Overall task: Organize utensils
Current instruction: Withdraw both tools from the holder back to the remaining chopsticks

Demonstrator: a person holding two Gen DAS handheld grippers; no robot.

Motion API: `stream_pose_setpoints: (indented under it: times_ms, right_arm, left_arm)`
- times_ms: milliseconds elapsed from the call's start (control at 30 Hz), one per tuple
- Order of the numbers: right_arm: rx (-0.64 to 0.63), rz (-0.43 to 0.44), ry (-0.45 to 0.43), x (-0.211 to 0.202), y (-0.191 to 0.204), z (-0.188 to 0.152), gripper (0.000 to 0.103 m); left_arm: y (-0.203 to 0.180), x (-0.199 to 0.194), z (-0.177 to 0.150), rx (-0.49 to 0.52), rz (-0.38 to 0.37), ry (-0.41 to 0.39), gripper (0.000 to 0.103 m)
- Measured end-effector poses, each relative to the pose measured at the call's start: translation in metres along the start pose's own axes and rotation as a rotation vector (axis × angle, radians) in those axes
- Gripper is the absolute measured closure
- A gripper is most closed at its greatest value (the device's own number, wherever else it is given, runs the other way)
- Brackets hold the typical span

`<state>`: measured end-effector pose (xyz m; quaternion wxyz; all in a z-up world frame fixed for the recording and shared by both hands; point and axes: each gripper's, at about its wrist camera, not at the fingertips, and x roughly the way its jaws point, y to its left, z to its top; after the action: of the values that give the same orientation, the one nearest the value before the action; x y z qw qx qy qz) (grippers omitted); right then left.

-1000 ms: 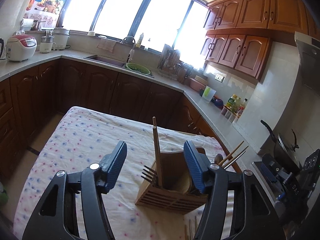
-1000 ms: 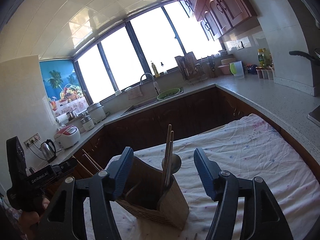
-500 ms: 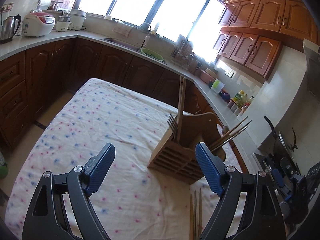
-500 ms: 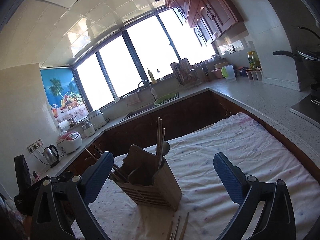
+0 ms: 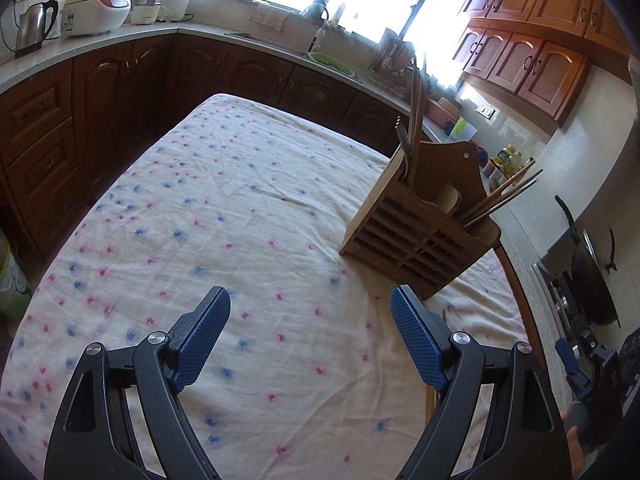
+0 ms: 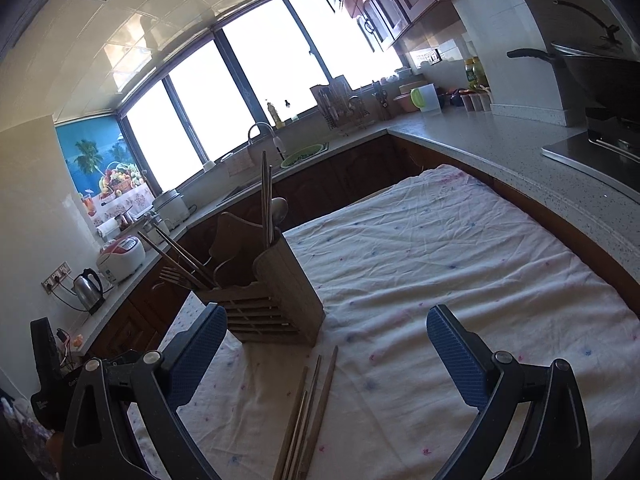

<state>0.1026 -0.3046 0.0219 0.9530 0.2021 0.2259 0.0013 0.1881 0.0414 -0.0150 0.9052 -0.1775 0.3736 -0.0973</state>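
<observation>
We read both sets of jaws as released and empty: the left gripper [image 5: 310, 318] stands with its blue pads well apart over bare cloth, and the right gripper [image 6: 326, 334] is spread wider, with nothing between its pads. Both sets of jaws have just been opening, and in both wrist views the utensil holder [image 5: 416, 224] that filled the gap between the pads a second ago now stands clear ahead of them, apart from either gripper. We judge from this that the holder has been set down and let go, and that both grippers have drawn back and tipped down toward the counter [image 5: 240, 208], which is covered by a flower-print cloth. The wooden holder sits upright near the cloth's edge toward the stove, already carrying a fork [image 6: 174, 276], a spoon [image 6: 279, 210], tall upright chopsticks [image 6: 265, 196] and a leaning bundle of chopsticks [image 5: 502, 196]. In the right wrist view, loose chopsticks [image 6: 310, 408] lie flat on the cloth just in front of the holder, close below the right jaws; in the left wrist view they are almost hidden behind the right-hand pad. We judge these loose sticks to be the remaining work: with the jaws open and pointing down, the next step is likely a pick from the cloth, which calls for a low, flat approach, since thin sticks on soft fabric can roll or slip.
</observation>
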Motion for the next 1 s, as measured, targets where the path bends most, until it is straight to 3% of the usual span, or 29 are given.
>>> stream_pose_setpoints:
  times_ms: [167, 300, 433, 633, 767, 900, 1000]
  right_arm:
    - [-0.054, -0.020, 0.072, 0.011, 0.007, -0.024, 0.002]
    - [-0.192, -0.065, 0.200, 0.036, 0.026, -0.049, 0.003]
    - [-0.274, -0.110, 0.310, 0.062, 0.035, -0.073, 0.017]
    - [-0.342, -0.146, 0.432, 0.088, 0.038, -0.097, 0.028]
    - [-0.394, -0.205, 0.443, 0.087, 0.038, -0.097, 0.036]
    - [-0.368, -0.244, 0.439, 0.077, 0.016, -0.091, 0.038]
    - [-0.261, -0.188, 0.425, 0.063, -0.006, -0.082, 0.041]
  left_arm:
    - [0.009, 0.005, -0.016, -0.002, 0.023, 0.039, 0.019]
    - [0.012, 0.007, -0.024, 0.002, 0.034, 0.063, 0.019]
    - [0.013, 0.008, -0.028, 0.006, 0.039, 0.078, 0.019]
    - [0.009, 0.011, -0.031, 0.016, 0.037, 0.094, 0.019]
    - [-0.001, 0.014, -0.033, 0.047, 0.039, 0.108, 0.019]
    - [-0.017, 0.021, -0.038, 0.100, 0.035, 0.134, 0.018]
    - [-0.035, 0.033, -0.042, 0.149, 0.016, 0.173, 0.019]
